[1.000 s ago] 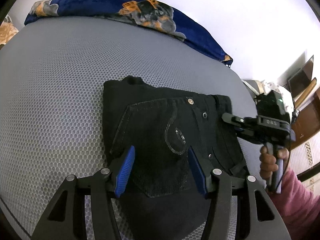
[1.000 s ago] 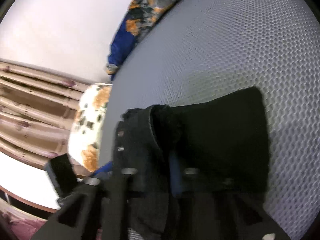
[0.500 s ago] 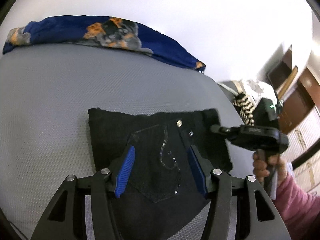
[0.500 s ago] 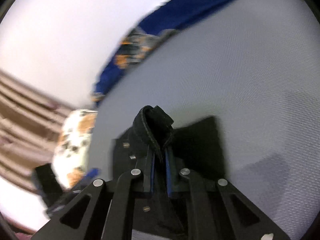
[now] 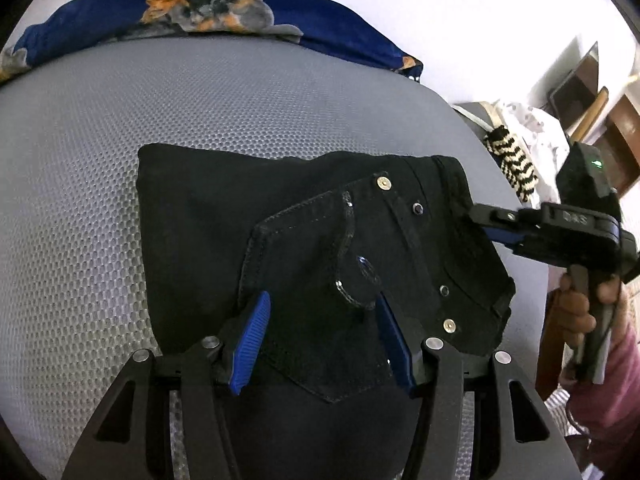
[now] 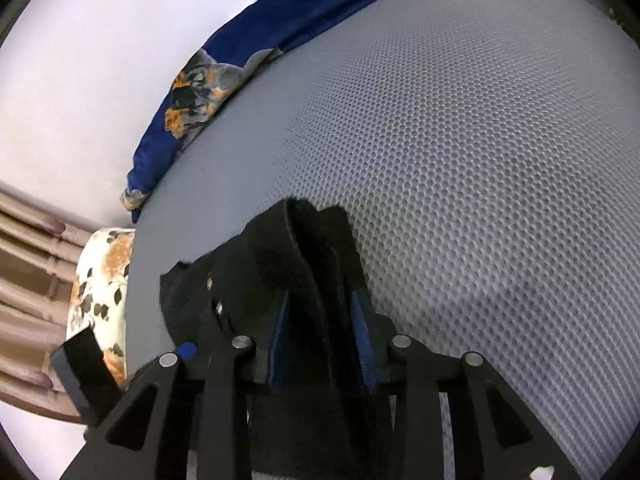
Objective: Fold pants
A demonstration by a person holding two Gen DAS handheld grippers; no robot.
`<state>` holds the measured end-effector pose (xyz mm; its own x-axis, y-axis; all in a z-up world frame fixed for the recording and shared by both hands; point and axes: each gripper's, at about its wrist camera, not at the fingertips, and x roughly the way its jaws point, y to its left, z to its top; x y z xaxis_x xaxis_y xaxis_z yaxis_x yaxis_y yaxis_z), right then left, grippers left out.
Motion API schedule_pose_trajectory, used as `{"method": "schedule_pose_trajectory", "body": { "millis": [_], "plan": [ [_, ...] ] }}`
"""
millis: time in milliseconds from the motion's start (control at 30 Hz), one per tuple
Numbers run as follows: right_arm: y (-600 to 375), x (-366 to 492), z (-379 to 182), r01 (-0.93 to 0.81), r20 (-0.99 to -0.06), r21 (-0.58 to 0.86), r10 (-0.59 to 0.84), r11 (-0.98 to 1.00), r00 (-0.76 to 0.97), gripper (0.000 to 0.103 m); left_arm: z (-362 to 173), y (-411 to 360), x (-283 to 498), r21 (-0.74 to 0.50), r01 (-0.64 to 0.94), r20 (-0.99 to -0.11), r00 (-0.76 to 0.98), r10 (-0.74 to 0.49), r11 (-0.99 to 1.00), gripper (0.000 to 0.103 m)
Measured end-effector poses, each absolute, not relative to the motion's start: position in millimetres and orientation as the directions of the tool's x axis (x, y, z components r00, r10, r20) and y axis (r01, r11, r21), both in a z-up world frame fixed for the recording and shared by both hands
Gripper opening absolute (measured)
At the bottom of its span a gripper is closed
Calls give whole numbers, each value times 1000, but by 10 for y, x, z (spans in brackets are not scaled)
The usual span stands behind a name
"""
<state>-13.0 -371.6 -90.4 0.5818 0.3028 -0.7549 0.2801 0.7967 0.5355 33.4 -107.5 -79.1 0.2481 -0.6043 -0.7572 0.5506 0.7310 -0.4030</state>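
Note:
Folded black pants [image 5: 224,232] lie flat on the grey mesh mattress [image 5: 120,120], back pocket and rivets facing up. My left gripper [image 5: 320,304] hovers open over the pocket, its blue pads spread on either side of the stitching. My right gripper [image 5: 476,220], held by a hand [image 5: 576,308], meets the waistband edge at the right. In the right wrist view, a raised fold of the pants [image 6: 296,248] stands between the right gripper's [image 6: 320,298] blue pads. Those jaws are opening and no longer pinch the cloth.
A blue floral blanket [image 5: 220,4] lies along the mattress's far edge by the white wall. A black-and-white striped cloth [image 5: 512,160] and wooden furniture sit off the right side. A floral pillow [image 6: 100,280] lies beside the mattress [image 6: 480,160].
The right gripper's pads, pinched on the waistband fold half a second ago, have spread apart. The left gripper has shifted across the pants and rolled slightly, still open.

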Motion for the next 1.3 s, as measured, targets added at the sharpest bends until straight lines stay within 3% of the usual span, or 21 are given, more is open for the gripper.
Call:
{"method": "schedule_pose_trajectory", "body": {
  "millis": [233,367,467,800,1300],
  "plan": [
    [-3450,-513,-900,256,-783,500,305,828,542,30,-774,-1038,4,-384,590,-769,222,-600,710,56],
    [-3363,-596,-889,245,-801,425,235,871,551,12,-789,-973,-144,-363,595,-780,227,-583,717,56],
    [-3325,-664,-800,250,-796,411,212,876,566,10,-768,-908,-230,-344,592,-787,242,-567,729,56],
    [-3384,-665,-1041,298,-820,402,195,866,539,11,-834,-1007,-393,-182,587,-848,312,-429,789,57],
    [-3328,-687,-1026,318,-823,384,165,867,543,15,-837,-957,-401,-171,551,-854,330,-401,817,58]
  ]
}}
